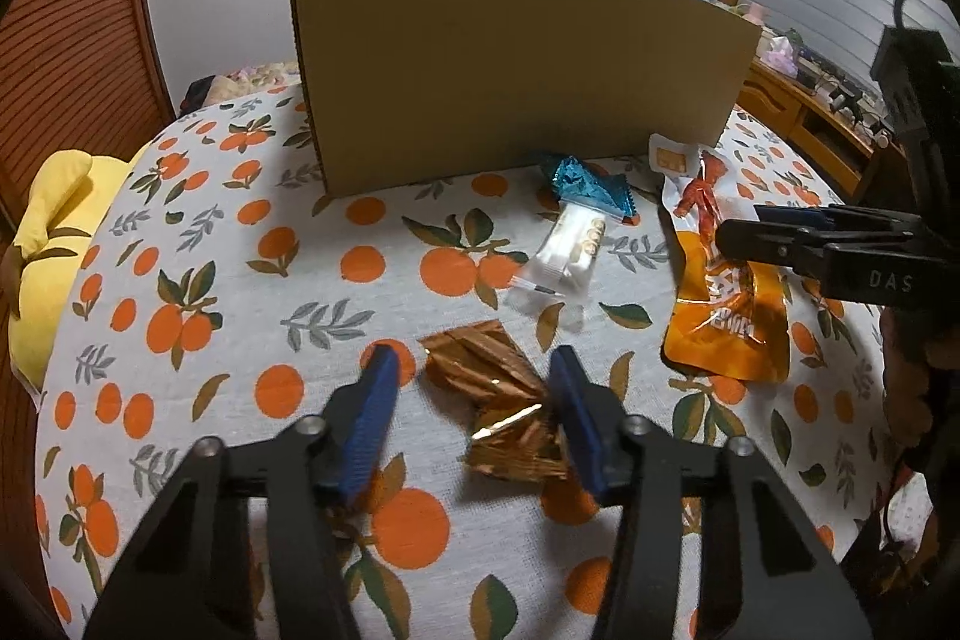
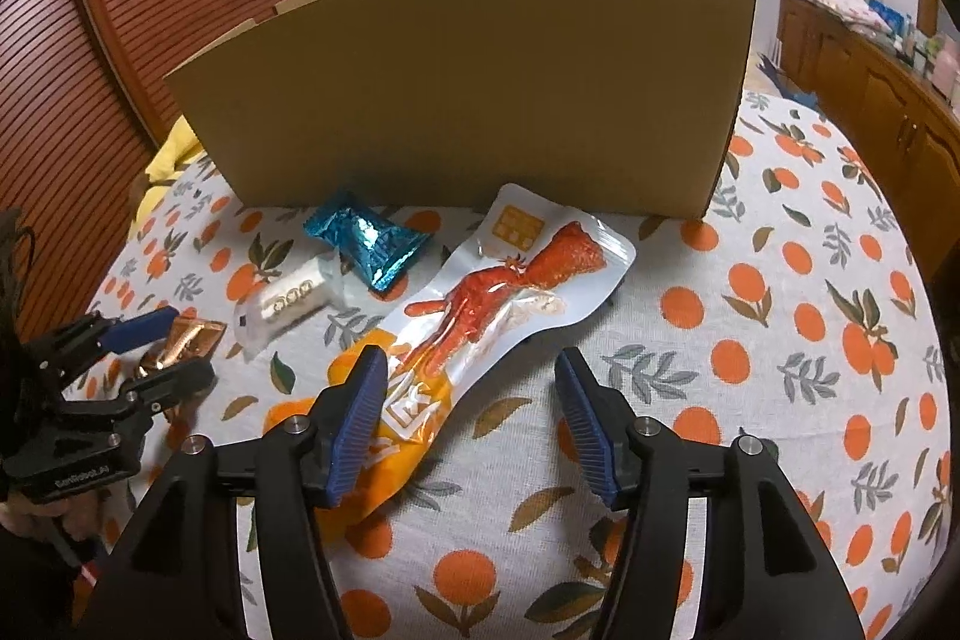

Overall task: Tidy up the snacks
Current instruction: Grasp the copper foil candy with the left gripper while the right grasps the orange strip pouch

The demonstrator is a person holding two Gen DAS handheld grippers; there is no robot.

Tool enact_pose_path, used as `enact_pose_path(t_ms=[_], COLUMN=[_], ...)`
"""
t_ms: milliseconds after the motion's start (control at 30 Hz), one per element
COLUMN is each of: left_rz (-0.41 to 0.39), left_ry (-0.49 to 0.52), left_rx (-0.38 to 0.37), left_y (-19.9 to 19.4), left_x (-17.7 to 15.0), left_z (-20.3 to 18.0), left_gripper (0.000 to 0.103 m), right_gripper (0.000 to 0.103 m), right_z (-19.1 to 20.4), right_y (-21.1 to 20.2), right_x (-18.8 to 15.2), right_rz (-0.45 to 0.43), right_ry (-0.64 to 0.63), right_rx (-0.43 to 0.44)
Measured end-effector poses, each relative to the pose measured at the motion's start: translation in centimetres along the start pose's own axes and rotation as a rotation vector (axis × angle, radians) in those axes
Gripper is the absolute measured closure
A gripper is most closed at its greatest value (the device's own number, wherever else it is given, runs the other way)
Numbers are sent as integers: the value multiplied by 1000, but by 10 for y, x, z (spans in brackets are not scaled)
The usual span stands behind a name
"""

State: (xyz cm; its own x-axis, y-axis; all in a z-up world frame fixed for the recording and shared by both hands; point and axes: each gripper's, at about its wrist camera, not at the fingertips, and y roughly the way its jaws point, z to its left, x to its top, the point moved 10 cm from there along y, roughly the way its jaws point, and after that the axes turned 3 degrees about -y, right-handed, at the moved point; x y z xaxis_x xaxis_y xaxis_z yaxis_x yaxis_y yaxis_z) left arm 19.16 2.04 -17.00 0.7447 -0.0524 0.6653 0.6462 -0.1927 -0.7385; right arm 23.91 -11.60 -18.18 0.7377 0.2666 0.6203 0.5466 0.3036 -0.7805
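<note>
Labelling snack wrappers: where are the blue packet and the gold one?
blue packet [image 2: 367, 239], right wrist view, middle of the foil.
gold packet [image 1: 480, 361], left wrist view, upper flat part.

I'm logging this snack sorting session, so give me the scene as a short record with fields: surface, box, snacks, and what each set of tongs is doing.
surface: orange-print cloth
box: cardboard box, upright behind the snacks, open at the top
snacks: blue packet, white packet, long orange pouch, gold packet, all on the cloth
left tongs: straddling the gold packet, not pressing it
right tongs: open, over the orange pouch's lower end
</note>
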Motion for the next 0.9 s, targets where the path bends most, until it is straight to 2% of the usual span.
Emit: enact_pose_path(t_ms=[200,400,767,900], left_rz=[-10,-12,-15,-19], left_ry=[0,-10,-10,-20], left_rx=[5,-4,-6,-17], left_y=[0,0,0,-1], left_x=[0,1,0,0], left_z=[1,2,1,1], left_gripper=[74,75,74,77], right_gripper=[42,38,38,50], right_z=[5,10,16,19], right_y=[9,17,26,25], right_x=[0,7,11,6], right_rz=[25,27,21,23], right_ry=[15,14,-72,-128], right_rx=[12,-3,-83,-119])
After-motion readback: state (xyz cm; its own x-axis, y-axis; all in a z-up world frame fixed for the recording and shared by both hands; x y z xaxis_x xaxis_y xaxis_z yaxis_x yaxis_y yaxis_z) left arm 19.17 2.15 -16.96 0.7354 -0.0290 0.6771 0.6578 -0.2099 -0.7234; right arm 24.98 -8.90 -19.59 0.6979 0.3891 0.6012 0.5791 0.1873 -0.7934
